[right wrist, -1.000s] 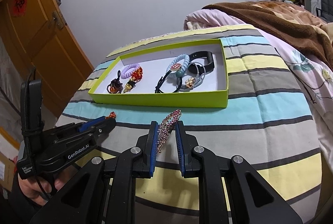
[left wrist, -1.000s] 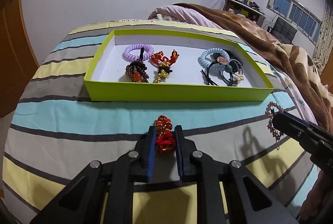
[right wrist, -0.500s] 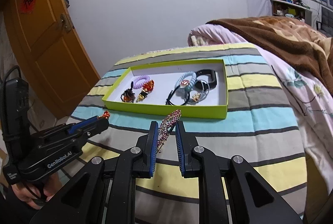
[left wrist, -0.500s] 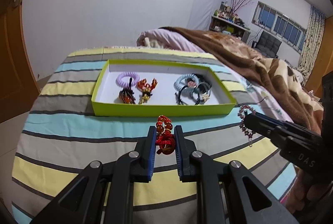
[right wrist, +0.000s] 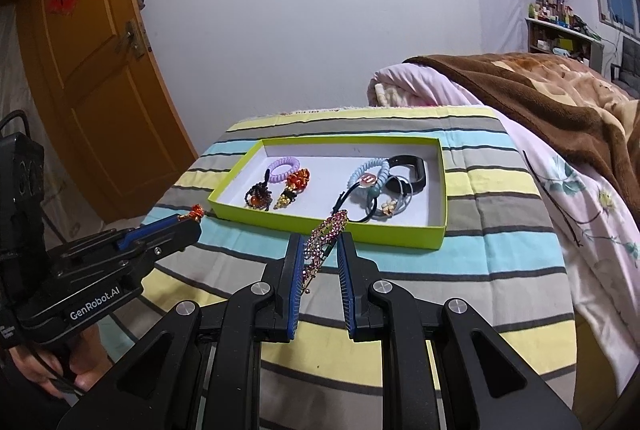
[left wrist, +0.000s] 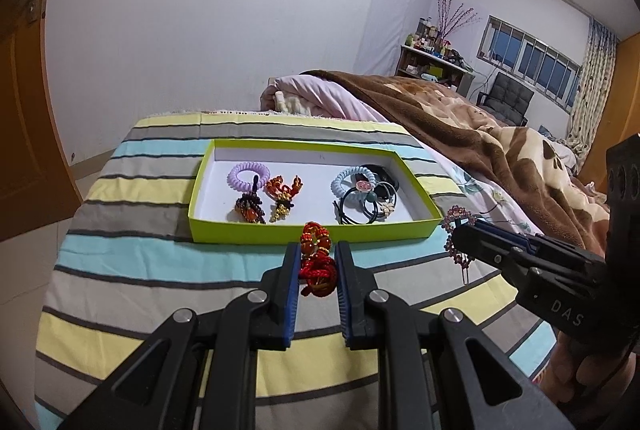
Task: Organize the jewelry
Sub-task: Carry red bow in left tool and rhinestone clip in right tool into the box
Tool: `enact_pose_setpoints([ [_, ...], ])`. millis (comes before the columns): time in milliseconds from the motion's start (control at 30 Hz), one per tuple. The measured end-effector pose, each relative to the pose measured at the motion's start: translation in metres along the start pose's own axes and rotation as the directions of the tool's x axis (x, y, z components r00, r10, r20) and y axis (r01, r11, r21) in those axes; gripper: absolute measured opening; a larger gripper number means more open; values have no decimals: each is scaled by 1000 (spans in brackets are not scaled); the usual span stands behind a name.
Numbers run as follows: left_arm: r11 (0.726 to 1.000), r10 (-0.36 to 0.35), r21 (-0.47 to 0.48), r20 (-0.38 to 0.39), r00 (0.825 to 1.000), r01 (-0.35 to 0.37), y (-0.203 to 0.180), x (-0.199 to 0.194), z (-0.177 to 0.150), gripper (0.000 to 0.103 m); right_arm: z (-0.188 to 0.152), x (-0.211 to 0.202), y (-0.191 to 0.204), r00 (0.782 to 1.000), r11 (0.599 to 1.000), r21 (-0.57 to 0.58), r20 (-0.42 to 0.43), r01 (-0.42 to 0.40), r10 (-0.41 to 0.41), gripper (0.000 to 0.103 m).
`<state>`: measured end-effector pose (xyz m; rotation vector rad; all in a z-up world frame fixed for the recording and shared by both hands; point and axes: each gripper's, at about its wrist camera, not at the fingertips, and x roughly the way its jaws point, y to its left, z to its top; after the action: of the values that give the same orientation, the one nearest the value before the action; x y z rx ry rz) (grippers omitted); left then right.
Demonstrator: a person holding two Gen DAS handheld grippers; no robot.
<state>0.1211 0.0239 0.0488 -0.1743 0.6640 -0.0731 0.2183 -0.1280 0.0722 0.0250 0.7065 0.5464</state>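
While both grippers hang above the striped bed (left wrist: 160, 262), we hold one piece in each. Our left gripper (left wrist: 318, 270) has its fingers narrowed on a red knot charm (left wrist: 317, 264), which pokes out past the tips. Our right gripper (right wrist: 318, 262) has its fingers pinched on a pink hair clip (right wrist: 326, 236), tilted with its far end toward the box (right wrist: 332, 226).

Compared with a second ago, both grippers have risen and drawn back: the box looks smaller and farther off in both views, and more of the wall and room shows above it. Half a second ago the lift was partway; now it has gone further. The grips have not changed, and neither piece has slipped. We judge that both pickups are done and that the carry to the box comes next.

Inside the box, nothing has moved: a purple coil tie (left wrist: 248, 175) and two beaded charms (left wrist: 266, 204) lie on the left, and a blue coil tie (left wrist: 352, 184), black hair ties (left wrist: 366, 208) and a black band (right wrist: 412, 168) lie on the right. A bare strip of white floor shows in the middle, and there we would likely set the charm with its kin on the left. The clip needs room on the right, so it may snag the loose ties.
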Motion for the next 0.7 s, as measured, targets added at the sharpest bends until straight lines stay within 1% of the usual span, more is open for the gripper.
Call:
enact_pose_setpoints([
  [200,1000,-4,13,4,1000,4,6,13,11,18,13,12,-3,1000,1000,-23,4,6,-6,17],
  [367,1000,-11,20,19,1000,11,16,27,27,18,29,27,-6,1000,999,-40,8,9,-8,17],
  [500,1000,-9,19,18,1000,9,27,45,41,18,43,44,-8,1000,999,-46,10,-2,3,17],
  [700,1000,12,27,16,1000,-12,42,72,57,18,57,76,-12,1000,999,-53,-7,-11,10,17],
])
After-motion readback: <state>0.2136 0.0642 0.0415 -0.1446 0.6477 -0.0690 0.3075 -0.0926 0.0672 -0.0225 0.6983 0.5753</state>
